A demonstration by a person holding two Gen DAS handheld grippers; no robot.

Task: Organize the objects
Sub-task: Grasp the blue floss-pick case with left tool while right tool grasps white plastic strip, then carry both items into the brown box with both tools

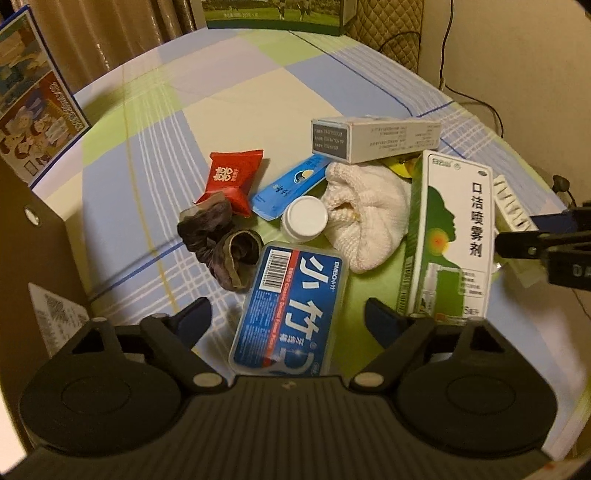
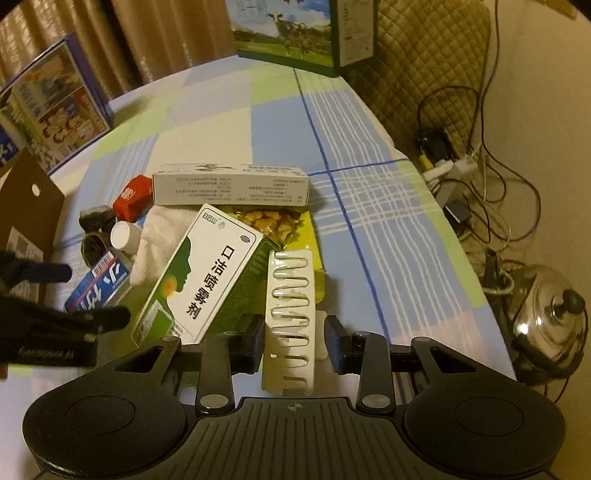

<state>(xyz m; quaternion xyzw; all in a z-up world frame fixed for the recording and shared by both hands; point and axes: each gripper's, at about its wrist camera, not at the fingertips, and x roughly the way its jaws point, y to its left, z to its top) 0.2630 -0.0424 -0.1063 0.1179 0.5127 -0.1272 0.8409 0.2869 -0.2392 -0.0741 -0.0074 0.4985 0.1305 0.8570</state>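
My left gripper [image 1: 288,319] is open low over the table, its fingers either side of a blue floss-pick box [image 1: 291,295]. Beyond it lie a dark scrunchie [image 1: 221,247], a red candy packet [image 1: 232,177], a blue sachet [image 1: 291,186], a white-capped bottle [image 1: 304,218], a white knitted cloth [image 1: 365,218], a grey-white carton [image 1: 376,138] and a green-white spray box [image 1: 454,236]. My right gripper [image 2: 295,343] is open, with a white comb [image 2: 291,325] between its fingers. The comb rests partly on a bag of nuts [image 2: 273,221]. The left pad touches the comb's edge.
A brown cardboard box [image 1: 37,258] stands at the left with a colourful carton [image 1: 33,110] behind it. A green milk carton box [image 2: 295,33] sits at the back. Off the table's right edge are cables, a power strip [image 2: 450,166] and a steel pot [image 2: 546,321].
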